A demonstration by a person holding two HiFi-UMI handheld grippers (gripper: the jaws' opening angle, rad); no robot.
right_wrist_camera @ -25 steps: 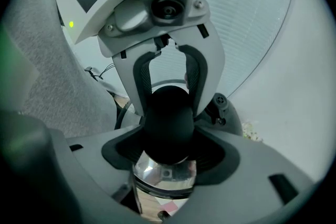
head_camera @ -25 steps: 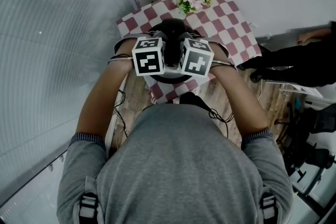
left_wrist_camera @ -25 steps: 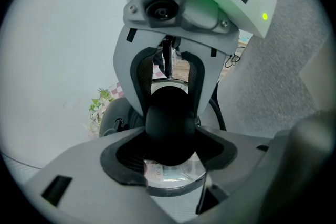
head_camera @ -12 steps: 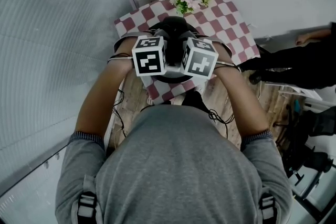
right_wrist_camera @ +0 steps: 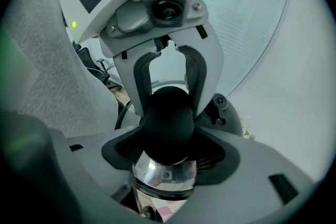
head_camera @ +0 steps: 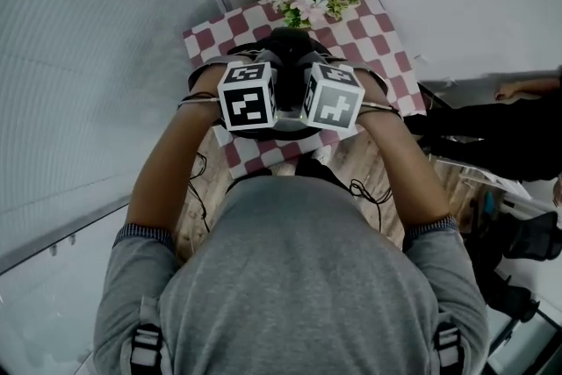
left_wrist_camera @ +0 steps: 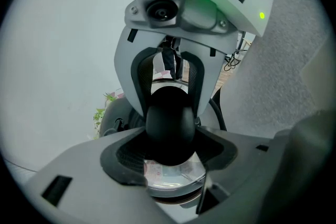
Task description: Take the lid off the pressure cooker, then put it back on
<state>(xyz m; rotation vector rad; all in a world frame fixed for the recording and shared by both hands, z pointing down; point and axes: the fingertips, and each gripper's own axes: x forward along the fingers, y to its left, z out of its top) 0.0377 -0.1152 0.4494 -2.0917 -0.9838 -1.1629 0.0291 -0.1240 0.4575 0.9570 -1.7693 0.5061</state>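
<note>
Red-and-white checked cloth (head_camera: pixel 386 39) is spread over a small table by a pale wall, with flowers (head_camera: pixel 307 0) at its far edge. The dark pressure cooker (head_camera: pixel 290 44) is set mid-table, directly under both hands. Its lid (right_wrist_camera: pixel 164 174) is seen as shiny metal beneath an upright black knob (left_wrist_camera: pixel 169 120). That knob is clamped from opposite sides by the left gripper (left_wrist_camera: pixel 168 152) and right gripper (right_wrist_camera: pixel 170 152), equally near and facing each other. Both are pointed steeply down, with forearms (head_camera: pixel 176 162) stretched forward side by side. Whether the lid is parted from the pot cannot be told.
</note>
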